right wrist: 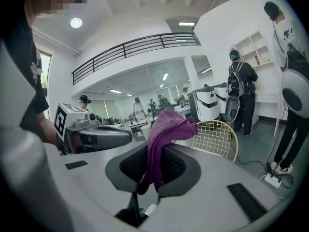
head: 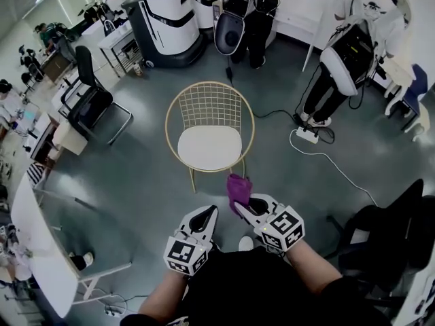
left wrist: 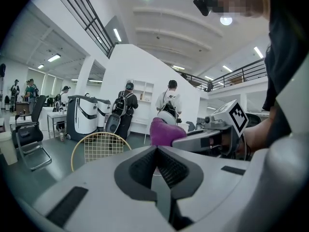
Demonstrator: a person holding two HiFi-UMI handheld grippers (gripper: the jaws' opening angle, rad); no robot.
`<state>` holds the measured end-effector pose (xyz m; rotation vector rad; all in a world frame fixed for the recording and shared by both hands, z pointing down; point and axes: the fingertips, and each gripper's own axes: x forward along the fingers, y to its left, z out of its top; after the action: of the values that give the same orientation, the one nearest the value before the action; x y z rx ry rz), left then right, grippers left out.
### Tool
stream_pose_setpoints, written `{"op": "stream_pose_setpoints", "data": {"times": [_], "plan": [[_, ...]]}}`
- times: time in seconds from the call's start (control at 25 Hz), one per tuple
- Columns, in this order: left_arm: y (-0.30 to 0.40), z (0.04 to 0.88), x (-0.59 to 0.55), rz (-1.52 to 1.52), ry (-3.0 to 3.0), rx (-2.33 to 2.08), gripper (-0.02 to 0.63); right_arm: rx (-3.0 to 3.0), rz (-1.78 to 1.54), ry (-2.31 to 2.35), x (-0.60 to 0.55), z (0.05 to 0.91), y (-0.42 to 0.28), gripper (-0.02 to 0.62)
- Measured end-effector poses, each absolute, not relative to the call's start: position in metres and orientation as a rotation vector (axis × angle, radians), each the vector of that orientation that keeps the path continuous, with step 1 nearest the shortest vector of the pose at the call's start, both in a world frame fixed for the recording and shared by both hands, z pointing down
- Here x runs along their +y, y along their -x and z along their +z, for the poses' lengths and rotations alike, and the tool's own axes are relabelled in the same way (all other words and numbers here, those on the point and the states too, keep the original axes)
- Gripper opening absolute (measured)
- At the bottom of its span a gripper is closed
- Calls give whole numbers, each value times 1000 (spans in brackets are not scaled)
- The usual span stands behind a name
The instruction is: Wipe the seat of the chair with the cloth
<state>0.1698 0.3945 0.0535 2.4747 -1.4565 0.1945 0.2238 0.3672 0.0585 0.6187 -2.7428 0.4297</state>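
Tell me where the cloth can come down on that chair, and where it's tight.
The white seat is bare, ringed by the gold wire back. Floor before it is open. Tight: cables right, black office chair left.

Black wheeled office chair (head: 92, 104) sits left, white power strip (head: 306, 136) lies on the grey floor (head: 136, 182), white-and-black machine (head: 166, 22) behind.

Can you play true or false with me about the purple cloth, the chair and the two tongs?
1. The right tongs are gripping the purple cloth. True.
2. The cloth is lying on the chair seat. False: it is off the seat, held up in the right tongs, and the seat is bare.
3. The left tongs hold nothing. True: they are shut and empty.
4. The seat is black. False: it is white, with a gold wire back.
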Motion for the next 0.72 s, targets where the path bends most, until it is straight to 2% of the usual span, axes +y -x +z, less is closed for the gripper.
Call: {"op": "stream_pose_setpoints", "data": {"times": [0.72], "plan": [[-179,47,413,177,-2447,-1540,11,-2758,394,-525,389,57,-230,60]]}}
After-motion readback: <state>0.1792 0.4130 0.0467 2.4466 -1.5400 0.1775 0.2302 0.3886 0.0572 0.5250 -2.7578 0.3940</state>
